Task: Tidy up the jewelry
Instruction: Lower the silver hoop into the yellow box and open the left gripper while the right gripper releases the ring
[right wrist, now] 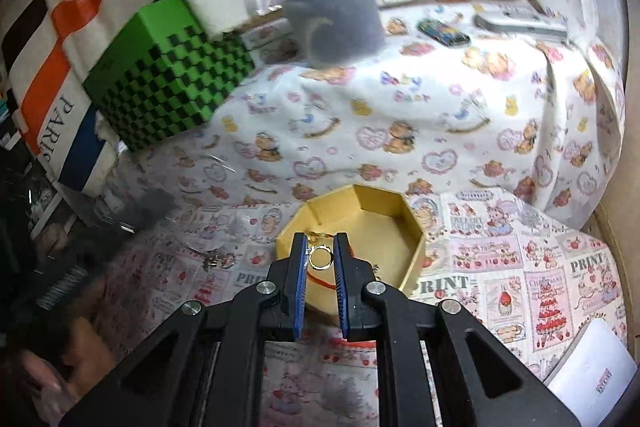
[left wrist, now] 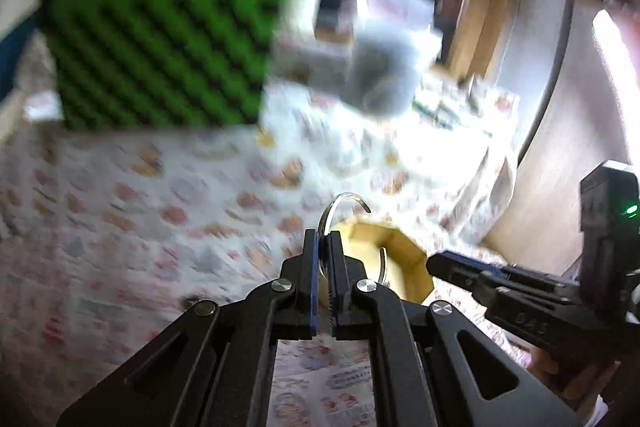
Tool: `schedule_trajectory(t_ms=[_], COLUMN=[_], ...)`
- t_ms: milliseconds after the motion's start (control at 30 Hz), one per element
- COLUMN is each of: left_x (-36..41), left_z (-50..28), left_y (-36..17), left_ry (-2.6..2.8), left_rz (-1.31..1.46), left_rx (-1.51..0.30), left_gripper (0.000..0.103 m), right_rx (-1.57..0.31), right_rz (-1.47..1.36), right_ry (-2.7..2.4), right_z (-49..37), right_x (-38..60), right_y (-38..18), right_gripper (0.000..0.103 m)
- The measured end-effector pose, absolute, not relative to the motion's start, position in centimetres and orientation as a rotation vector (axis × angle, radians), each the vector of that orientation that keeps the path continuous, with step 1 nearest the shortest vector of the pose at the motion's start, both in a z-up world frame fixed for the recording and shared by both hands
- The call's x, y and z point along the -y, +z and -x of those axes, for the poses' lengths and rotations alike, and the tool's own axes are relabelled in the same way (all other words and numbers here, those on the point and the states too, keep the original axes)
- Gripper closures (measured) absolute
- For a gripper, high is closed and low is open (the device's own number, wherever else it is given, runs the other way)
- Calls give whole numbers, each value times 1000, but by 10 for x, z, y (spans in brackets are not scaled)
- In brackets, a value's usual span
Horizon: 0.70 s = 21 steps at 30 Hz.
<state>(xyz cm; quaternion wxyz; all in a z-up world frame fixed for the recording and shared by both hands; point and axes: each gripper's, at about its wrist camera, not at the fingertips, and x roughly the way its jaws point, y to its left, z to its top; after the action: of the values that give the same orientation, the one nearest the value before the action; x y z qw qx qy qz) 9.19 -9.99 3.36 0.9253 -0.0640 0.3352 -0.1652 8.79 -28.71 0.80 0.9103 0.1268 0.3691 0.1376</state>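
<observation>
Placement turns on one relation: the yellow box (right wrist: 362,227) lies just beyond the right tool (right wrist: 320,255), clenched on a gold ring (right wrist: 320,257); lower centre, the left tool (left wrist: 325,247), clamping a silver bangle (left wrist: 340,205), is seen beside the box (left wrist: 394,251).

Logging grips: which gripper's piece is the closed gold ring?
The right gripper holds the small closed gold ring; the left gripper pinches a larger, open silver hoop.
</observation>
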Motion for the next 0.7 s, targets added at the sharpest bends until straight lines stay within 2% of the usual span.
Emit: schedule_trajectory(t_ms=[400,700], left_x=[118,114], left_z=[-120,-103], left_y=[-20,-1], left_ry=[-421,-411], left_rz=[234,175], left_rx=[-826,-729], left_gripper=[100,96], right_rx=[-818,-790], right_rz=[-271,-271], right_ry=[259,264], right_z=[-102,-100], right_x=[294,293], right_y=[-8,-5], right_gripper=[89,89])
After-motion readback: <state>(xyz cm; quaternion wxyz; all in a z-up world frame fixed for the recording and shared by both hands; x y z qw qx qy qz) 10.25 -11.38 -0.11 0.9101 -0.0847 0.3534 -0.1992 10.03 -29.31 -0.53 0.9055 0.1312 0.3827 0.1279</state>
